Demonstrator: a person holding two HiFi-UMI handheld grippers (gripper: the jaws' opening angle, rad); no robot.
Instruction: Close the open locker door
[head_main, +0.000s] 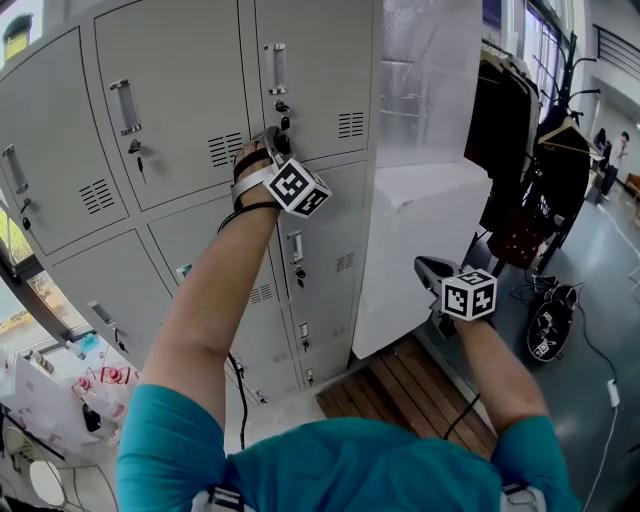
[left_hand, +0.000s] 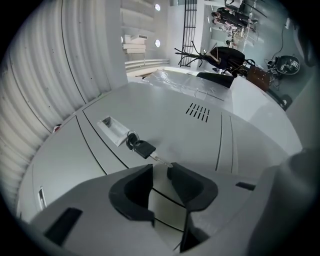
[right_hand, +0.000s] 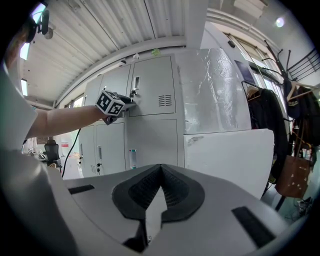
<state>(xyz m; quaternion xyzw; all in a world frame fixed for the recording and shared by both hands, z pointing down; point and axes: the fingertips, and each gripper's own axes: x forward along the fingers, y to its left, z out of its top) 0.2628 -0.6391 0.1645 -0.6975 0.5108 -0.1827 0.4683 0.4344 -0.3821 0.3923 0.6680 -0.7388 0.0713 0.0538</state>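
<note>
A bank of grey lockers (head_main: 190, 120) fills the head view, and every door I see lies flush with its frame. My left gripper (head_main: 278, 138) is raised against the upper door (head_main: 320, 60), just below its handle (head_main: 276, 68) and lock. In the left gripper view a black-headed key (left_hand: 142, 148) hangs from the lock beside the recessed handle (left_hand: 114, 131). The left gripper (left_hand: 160, 169) is open with a narrow gap; the key's blade tip lies just beyond the fingertips, untouched. My right gripper (head_main: 432, 270) (right_hand: 160, 169) hangs low beside the lockers, shut and empty.
A white plastic-wrapped cabinet (head_main: 420, 240) stands right of the lockers. Beyond it is a clothes rack with dark garments (head_main: 520, 120). Wooden planks (head_main: 400, 385) lie on the floor below, a dark bag (head_main: 548, 325) to the right, white bags (head_main: 60, 400) at lower left.
</note>
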